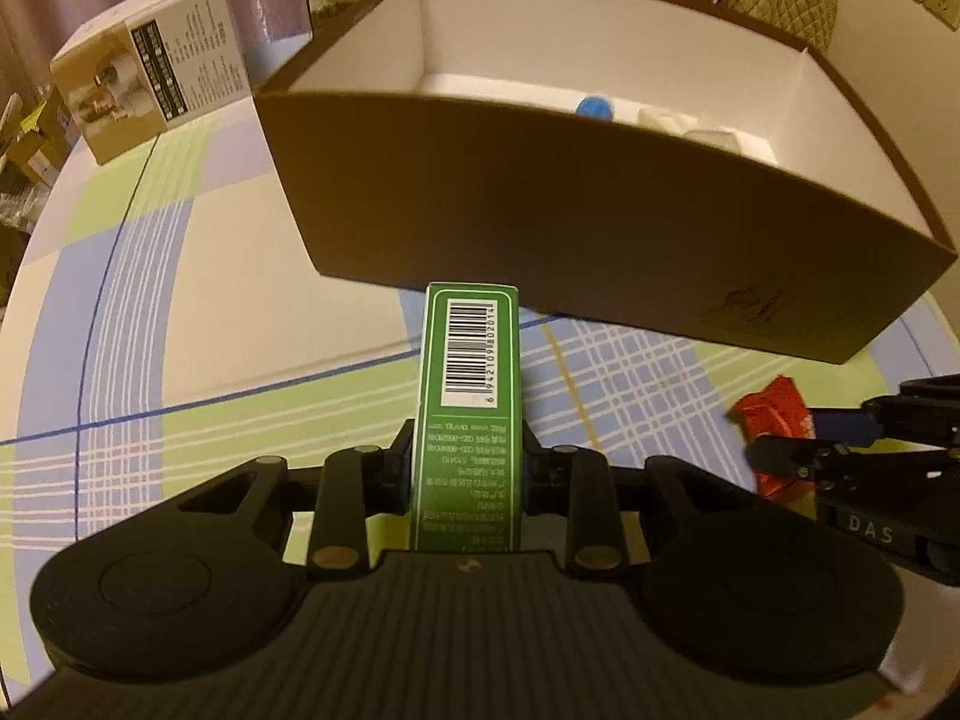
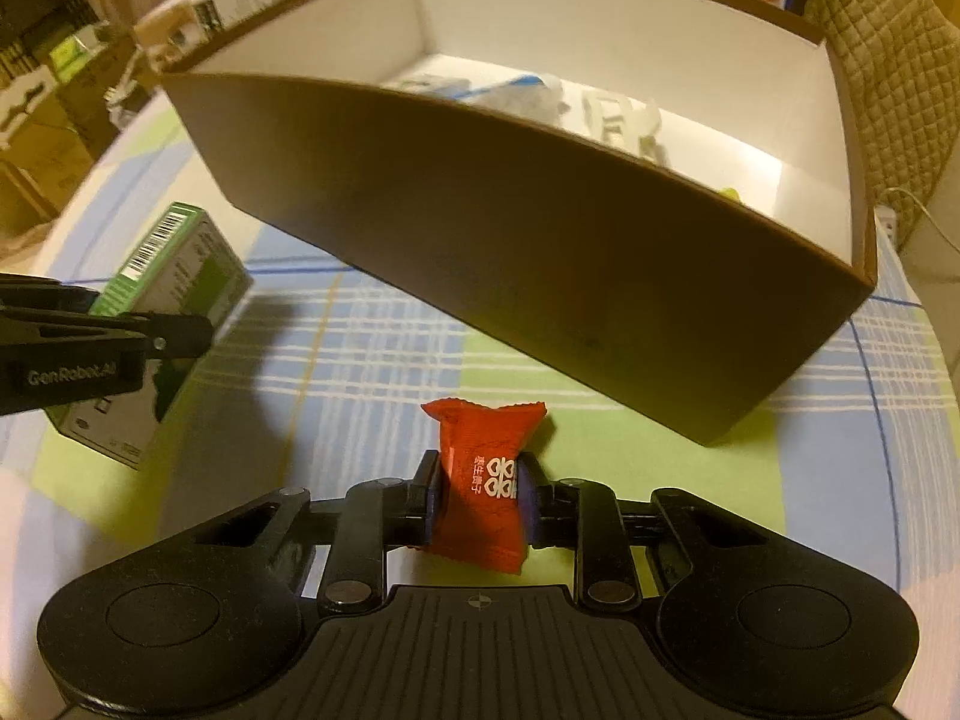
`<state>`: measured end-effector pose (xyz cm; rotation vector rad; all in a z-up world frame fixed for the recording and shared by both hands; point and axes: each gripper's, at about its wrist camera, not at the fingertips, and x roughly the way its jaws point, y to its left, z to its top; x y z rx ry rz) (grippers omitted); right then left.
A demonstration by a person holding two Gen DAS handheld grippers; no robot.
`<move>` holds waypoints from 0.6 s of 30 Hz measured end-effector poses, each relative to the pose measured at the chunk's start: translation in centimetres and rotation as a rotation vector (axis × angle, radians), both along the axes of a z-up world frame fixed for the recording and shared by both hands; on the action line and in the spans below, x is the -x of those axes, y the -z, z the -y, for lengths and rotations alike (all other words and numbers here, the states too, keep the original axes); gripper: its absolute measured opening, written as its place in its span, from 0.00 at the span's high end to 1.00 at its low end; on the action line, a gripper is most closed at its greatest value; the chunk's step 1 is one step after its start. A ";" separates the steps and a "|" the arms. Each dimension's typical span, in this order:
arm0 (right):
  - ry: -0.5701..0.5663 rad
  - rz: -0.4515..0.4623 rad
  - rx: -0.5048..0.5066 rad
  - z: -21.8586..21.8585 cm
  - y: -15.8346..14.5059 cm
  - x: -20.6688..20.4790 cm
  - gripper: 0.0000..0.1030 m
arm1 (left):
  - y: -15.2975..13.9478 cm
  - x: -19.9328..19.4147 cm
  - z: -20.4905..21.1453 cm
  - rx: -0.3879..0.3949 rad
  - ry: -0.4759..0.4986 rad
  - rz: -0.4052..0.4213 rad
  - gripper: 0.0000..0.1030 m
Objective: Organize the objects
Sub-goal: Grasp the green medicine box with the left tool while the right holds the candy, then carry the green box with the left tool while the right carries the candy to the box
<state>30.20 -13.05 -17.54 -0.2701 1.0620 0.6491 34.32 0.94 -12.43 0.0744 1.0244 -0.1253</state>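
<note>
Left gripper (image 1: 467, 468) clamps a slim green carton (image 1: 468, 396), its tip near the brown cardboard box (image 1: 600, 228) wall at 12 o'clock. Right gripper (image 2: 477, 501) pinches a crinkly red candy wrapper (image 2: 483, 480); open checked tablecloth (image 2: 372, 324) between it and the box.

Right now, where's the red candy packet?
Clamped in the right gripper, the red candy packet sits above the checked tablecloth, just short of the brown box's near wall.

You see dim, warm yellowish room light. The brown box (image 2: 510, 252) throws a soft shadow on the surface (image 2: 384, 324) beneath it; its white inside glares. Fisheye bends the edges, corners go black, and the background blurs.
</note>
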 end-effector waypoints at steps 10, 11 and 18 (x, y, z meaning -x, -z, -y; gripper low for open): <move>-0.040 0.026 -0.104 -0.3 -2.8 1.3 0.79 | -2.8 1.4 -0.5 0.023 -0.011 0.062 0.75; -0.042 0.030 -0.114 -0.2 -3.2 1.5 0.79 | -3.2 1.6 -0.5 0.026 -0.012 0.072 0.75; -0.057 0.080 -0.237 0.6 -6.7 2.7 0.79 | -6.4 2.9 -0.3 0.062 -0.003 0.148 0.75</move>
